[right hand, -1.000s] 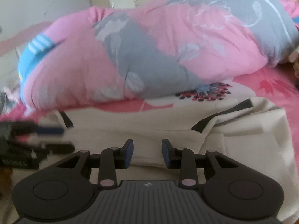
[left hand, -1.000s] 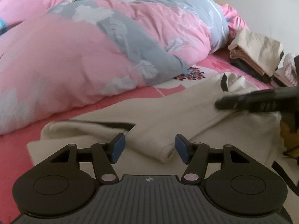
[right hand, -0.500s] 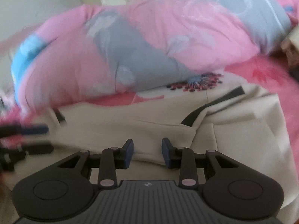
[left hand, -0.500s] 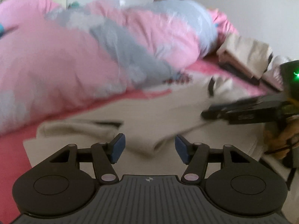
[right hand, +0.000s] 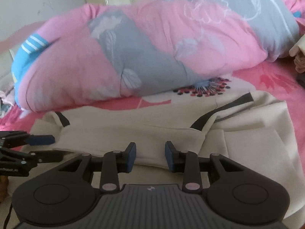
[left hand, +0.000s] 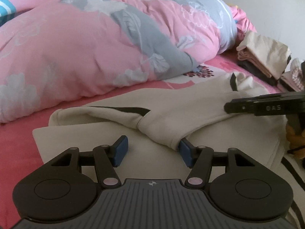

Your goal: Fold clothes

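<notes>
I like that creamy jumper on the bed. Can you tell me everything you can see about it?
The cream jumper looks soft and thick, like fleece, with black trim strips. It lies spread flat on the pink bedsheet, in front of the puffy quilt. A sleeve is folded across its middle, cuff pointing at the open left claw. The open right claw hovers over its near edge.

Soft, even daylight fills both views, with no hard shadows and no glare. The left wrist view is sharp; only the pale wall (left hand: 266,9) at 1 o'clock looks a little washed out. The right wrist view is softer: the pink quilt (right hand: 152,53) is smeared by motion blur. Both pictures curve at the edges, with dark corners.
</notes>
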### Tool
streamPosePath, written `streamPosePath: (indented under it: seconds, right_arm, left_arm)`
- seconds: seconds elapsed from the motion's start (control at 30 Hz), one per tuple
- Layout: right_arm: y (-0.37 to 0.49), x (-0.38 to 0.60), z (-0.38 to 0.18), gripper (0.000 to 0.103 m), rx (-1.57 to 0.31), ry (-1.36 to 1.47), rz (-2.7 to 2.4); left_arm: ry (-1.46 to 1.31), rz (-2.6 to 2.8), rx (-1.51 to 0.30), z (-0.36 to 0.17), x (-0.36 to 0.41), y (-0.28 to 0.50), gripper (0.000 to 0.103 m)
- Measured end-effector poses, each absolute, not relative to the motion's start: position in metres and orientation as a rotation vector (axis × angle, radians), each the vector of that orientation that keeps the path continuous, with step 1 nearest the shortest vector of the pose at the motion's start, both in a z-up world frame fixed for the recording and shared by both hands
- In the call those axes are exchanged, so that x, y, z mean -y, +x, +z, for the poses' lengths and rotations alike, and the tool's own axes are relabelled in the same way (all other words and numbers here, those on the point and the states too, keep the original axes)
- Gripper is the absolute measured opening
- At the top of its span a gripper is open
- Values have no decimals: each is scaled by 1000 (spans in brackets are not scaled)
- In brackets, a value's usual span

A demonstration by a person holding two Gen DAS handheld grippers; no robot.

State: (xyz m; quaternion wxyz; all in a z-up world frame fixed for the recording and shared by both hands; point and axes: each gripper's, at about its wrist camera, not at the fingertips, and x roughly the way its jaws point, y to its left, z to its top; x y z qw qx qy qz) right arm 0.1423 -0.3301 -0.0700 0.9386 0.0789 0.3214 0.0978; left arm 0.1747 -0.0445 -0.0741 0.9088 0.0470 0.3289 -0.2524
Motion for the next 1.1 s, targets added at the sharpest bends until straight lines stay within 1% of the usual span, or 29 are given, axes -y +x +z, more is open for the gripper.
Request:
streamPosePath:
  seconds: [0.2,0.37,0.57,0.73,0.83,0.93,1.03,1.1]
  right_arm:
    - [141,324,-64,35,-666,160,213]
    - [143,325,-68,35,-657,153,216]
    - [151,328,-68,35,-671,163,225]
    - [151,335,-48,35,-617,213,236]
    - [158,338,-38,35,-581,227,224]
    - [167,337,-49,35,-622,221,229]
    - [165,331,-74,35,-690,176,256]
    - [162,328,-71,35,-665,135,263]
  left_arm:
    - [60,-465,-691,-75,34,191,60]
    - [44,-528,-715,-66,32,171,60]
    - [4,-597,-608,-36,33,149,60]
    - [55,-611,-540,-26,64,165,60]
    - [77,-565,-631,-44,80,193,59]
    - [68,-543,-740,-64,85,209,58]
    - [87,-561,-732,-65,83,196,60]
    - [90,-574,-732,-61,81,190,60]
